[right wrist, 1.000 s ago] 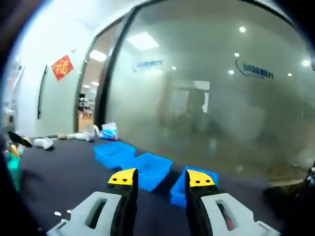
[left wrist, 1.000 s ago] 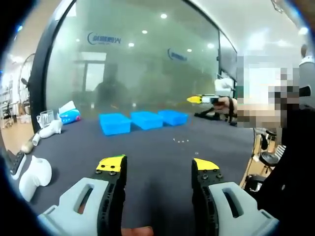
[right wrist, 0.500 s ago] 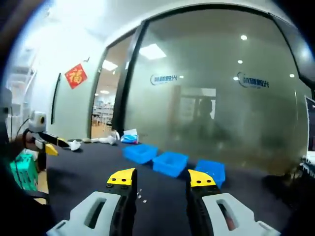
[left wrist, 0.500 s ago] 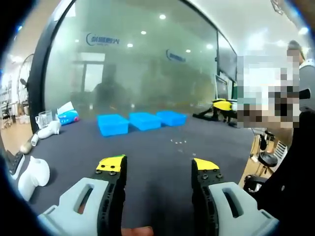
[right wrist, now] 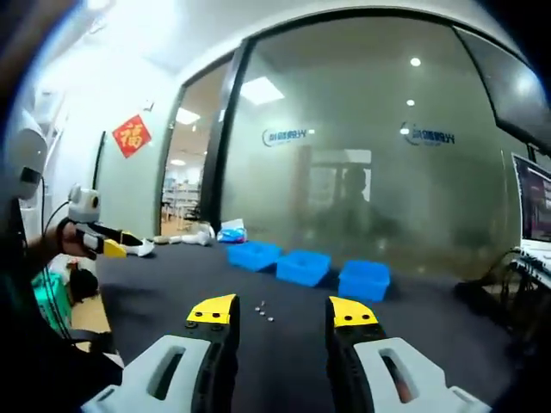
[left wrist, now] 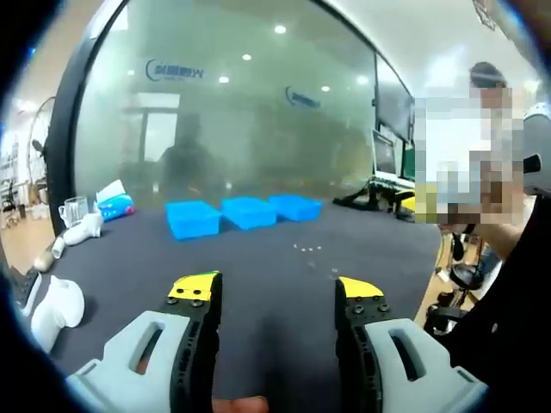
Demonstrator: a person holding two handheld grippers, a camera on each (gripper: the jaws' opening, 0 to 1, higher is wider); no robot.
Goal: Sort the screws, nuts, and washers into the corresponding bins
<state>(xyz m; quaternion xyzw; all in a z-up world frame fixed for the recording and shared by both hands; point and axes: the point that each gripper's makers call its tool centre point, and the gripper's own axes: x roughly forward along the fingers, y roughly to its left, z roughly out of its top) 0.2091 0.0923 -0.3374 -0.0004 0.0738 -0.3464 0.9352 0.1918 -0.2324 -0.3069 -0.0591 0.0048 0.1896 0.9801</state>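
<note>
Hardware: small loose pieces [right wrist: 264, 310] lie scattered on dark table [right wrist: 413, 344], near 12 o'clock of right gripper [right wrist: 282, 311], ahead of its jaws; in left gripper view same scatter [left wrist: 307, 248] at approx 1 o'clock of left gripper [left wrist: 275, 288]. Too small to tell screws from nuts or washers.
Handling (judged): light, rigid metal, prob. slippery, apt to roll or skate on tabletop. Washers lie flat, hard to lift; best pinched across the edge. Screws by shank, nuts across flats. One pc at a time.
Bins: three blue bins [right wrist: 303, 266] in a row beyond the scatter, well apart from it; in left gripper view [left wrist: 247, 212] at 11–12 o'clock. Contents not visible.
Left gripper: jaws wide apart, nothing held, above table.
Right gripper: jaws wide apart, nothing held, short of the pcs.
Surrounds: white items [left wrist: 57, 302] at table edge, 9 o'clock, left gripper view; frosted glass wall [right wrist: 370, 155] behind bins.
</note>
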